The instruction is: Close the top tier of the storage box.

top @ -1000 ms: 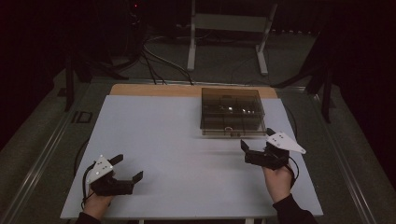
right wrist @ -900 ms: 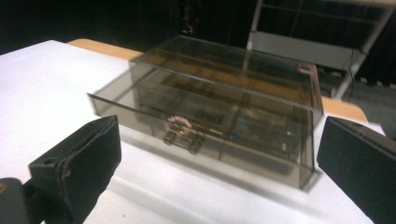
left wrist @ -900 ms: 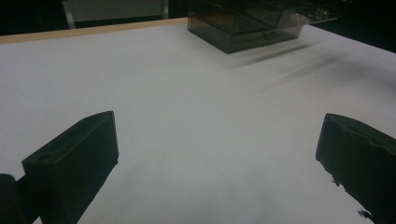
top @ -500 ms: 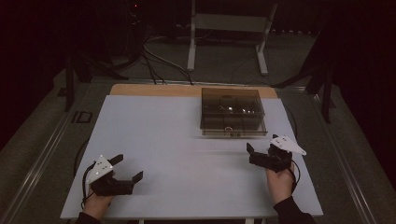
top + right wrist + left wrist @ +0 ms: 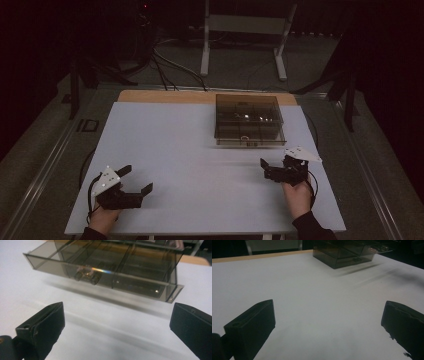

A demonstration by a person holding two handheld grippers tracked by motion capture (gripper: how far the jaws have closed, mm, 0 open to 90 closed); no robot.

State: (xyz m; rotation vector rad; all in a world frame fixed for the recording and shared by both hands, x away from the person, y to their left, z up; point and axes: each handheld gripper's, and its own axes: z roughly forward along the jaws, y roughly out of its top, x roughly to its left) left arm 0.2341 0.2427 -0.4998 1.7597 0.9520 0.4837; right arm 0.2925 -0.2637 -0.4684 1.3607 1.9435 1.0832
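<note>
right gripper [image 5: 272, 167] sits low over the white table [image 5: 180, 150] at the near right, jaws spread wide and empty, aimed at the smoked clear box [image 5: 249, 120] just beyond it. left gripper [image 5: 135, 186] rests at the near left corner, well apart from the box, jaws also spread wide and gripping nothing. both hands are close to the near edge.

the box stands far right of centre on the table, near the wooden strip [image 5: 165, 96] at the far edge. it's divided into compartments, and the front one holds a small dark metallic part [image 5: 86, 276] behind the near wall. a few small glinting bits lie in the farther compartments, too small to tell what they are. whether a lid is on top i can't tell.

step in hand looks like the approach to the box by the right gripper. to do it well: come in square to the near wall, keep the jaws spread until they straddle what's wanted, and go slow, since the box looks light and would likely slide on the smooth sheet if nudged. i'd bring the left gripper across to steady the box's left side first. if the small part is the target, drop in from above into that front compartment, not through the wall; tinted plastic makes depth hard to read.
</note>
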